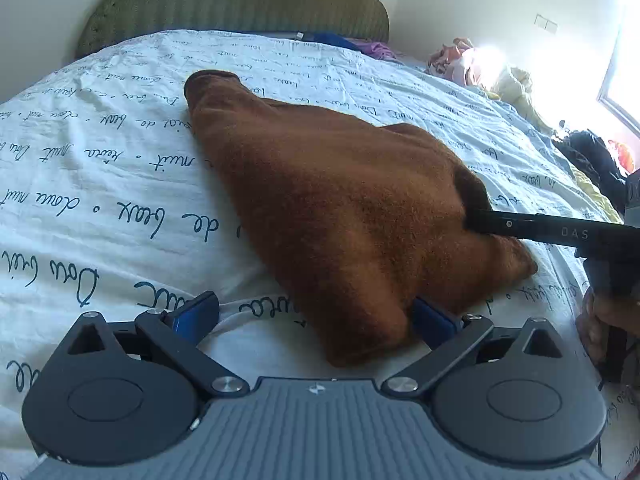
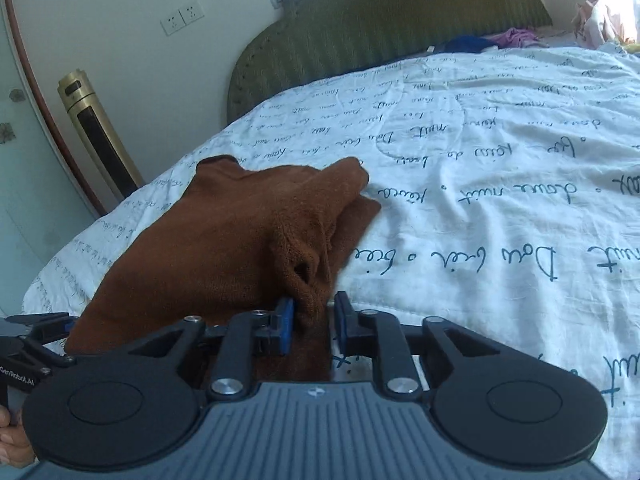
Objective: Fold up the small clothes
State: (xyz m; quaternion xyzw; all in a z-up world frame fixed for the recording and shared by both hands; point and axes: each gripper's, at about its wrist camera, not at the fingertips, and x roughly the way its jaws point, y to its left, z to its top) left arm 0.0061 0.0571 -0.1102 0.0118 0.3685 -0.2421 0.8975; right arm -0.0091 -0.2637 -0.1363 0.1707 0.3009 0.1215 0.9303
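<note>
I'm working in a home bedroom. A bed fills both views, covered by a white quilt (image 2: 480, 184) printed with blue handwriting. At its far end stands a green padded headboard (image 2: 380, 24) against a pale wall. Loose clothes (image 1: 472, 60) lie piled on the far right of the bed, with darker ones (image 1: 596, 160) nearer on the right. Sunlight pours through a window (image 1: 624, 80) on the right. In the right wrist view I see wall sockets (image 2: 182, 18) on the left, and below them a gold tower appliance (image 2: 98, 136) standing on the floor beside a wardrobe door (image 2: 16, 160)
</note>
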